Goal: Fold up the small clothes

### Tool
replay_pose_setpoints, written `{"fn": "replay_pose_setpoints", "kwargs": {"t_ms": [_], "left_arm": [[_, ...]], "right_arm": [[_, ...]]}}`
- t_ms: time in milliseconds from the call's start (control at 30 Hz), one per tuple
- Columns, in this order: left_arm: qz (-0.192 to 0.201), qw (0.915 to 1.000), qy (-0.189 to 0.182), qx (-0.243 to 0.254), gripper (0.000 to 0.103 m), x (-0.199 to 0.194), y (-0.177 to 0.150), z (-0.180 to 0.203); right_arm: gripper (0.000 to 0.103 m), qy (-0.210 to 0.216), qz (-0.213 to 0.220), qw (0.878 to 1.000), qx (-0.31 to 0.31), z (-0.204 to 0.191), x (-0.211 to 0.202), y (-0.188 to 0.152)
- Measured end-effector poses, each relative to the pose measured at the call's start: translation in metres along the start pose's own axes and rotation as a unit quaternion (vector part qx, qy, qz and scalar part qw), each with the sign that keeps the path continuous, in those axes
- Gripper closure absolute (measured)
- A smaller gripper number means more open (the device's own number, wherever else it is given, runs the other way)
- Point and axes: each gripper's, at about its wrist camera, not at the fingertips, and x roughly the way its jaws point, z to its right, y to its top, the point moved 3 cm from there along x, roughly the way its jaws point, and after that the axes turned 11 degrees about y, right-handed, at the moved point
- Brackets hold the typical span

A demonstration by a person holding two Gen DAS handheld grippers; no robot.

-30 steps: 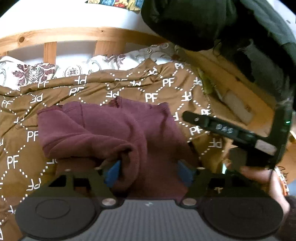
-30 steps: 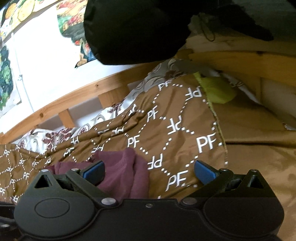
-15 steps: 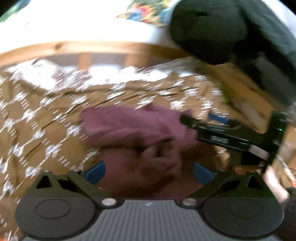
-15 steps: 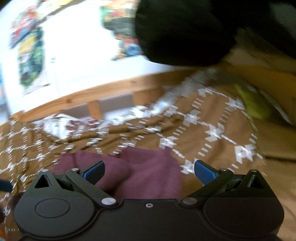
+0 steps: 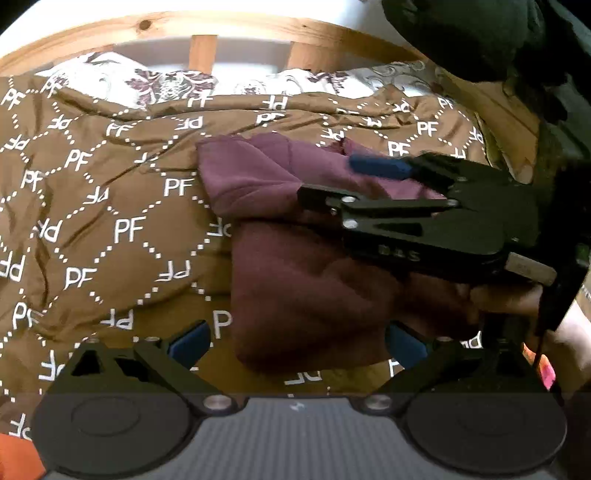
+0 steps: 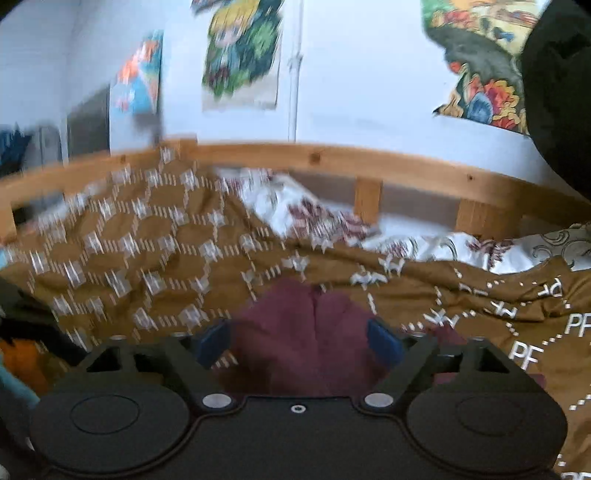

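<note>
Wooden slats of a bed frame (image 5: 207,46) run along the back, with a white wall (image 6: 369,92) and bright posters (image 6: 242,51) above them in the right wrist view. Over the bed lies a rumpled brown quilt (image 5: 92,221) printed with white "PF" letters in dotted diamonds, and a white pillow (image 5: 162,83) with dark red flowers shows at its far edge.

On the quilt, right of centre in the left wrist view, lies the maroon garment (image 5: 295,288), bunched and partly folded, one flap spread out toward the back and the thicker part nearer the camera.

Left gripper (image 5: 295,341): its jaws stand wide apart, the blue pads (image 5: 190,341) on either side of the garment's near edge. The pads press on nothing; the left one is over bare quilt and the right one is just beside the cloth.

Right gripper (image 5: 332,184) comes in from the right, held by a hand (image 5: 517,299), and is over the far part of the garment. Its jaws are closing, with maroon cloth between them in its own view (image 6: 299,341). That view is blurred, so whether the pads (image 6: 384,343) already touch the cloth is hard to say; they seem still clear of it.

A dark sleeve (image 5: 480,33) fills the upper right corner.
</note>
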Motion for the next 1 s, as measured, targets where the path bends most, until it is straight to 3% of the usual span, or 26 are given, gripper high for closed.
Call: {"fn": "replay_pose_setpoints", "kwargs": {"t_ms": [67, 133, 267, 367, 433, 567, 700, 800, 1000], "left_arm": [[0.006, 0.9998, 0.004, 0.018, 0.001, 0.000, -0.001, 0.009], [0.016, 0.9991, 0.010, 0.037, 0.001, -0.001, -0.001, 0.016], [0.036, 0.9968, 0.015, 0.070, 0.001, -0.006, -0.002, 0.033], [0.060, 0.9931, 0.027, 0.097, 0.001, -0.010, -0.002, 0.044], [0.084, 0.9879, 0.042, 0.124, 0.001, -0.014, -0.005, 0.051], [0.133, 0.9701, 0.077, 0.187, 0.001, -0.020, -0.015, 0.067], [0.156, 0.9503, 0.092, 0.253, 0.001, -0.021, -0.026, 0.088], [0.161, 0.9466, 0.092, 0.264, 0.001, -0.019, -0.027, 0.094], [0.145, 0.9541, 0.098, 0.243, 0.001, -0.012, -0.024, 0.088]], "right_arm": [[0.067, 0.007, -0.012, 1.000, 0.016, 0.003, 0.002, -0.006], [0.092, 0.008, -0.016, 0.999, 0.034, 0.006, 0.003, -0.009], [0.096, -0.002, 0.019, 0.996, 0.087, 0.018, -0.012, -0.012], [0.097, -0.020, 0.063, 0.986, 0.156, 0.038, -0.031, -0.015], [0.097, -0.033, 0.086, 0.972, 0.217, 0.054, -0.044, -0.022], [0.098, -0.050, 0.093, 0.946, 0.307, 0.079, -0.056, -0.043], [0.098, -0.062, 0.078, 0.940, 0.327, 0.087, -0.057, -0.056], [0.097, -0.063, 0.074, 0.936, 0.340, 0.090, -0.058, -0.061], [0.044, -0.021, 0.082, 0.922, 0.379, 0.091, -0.060, -0.068]]}}
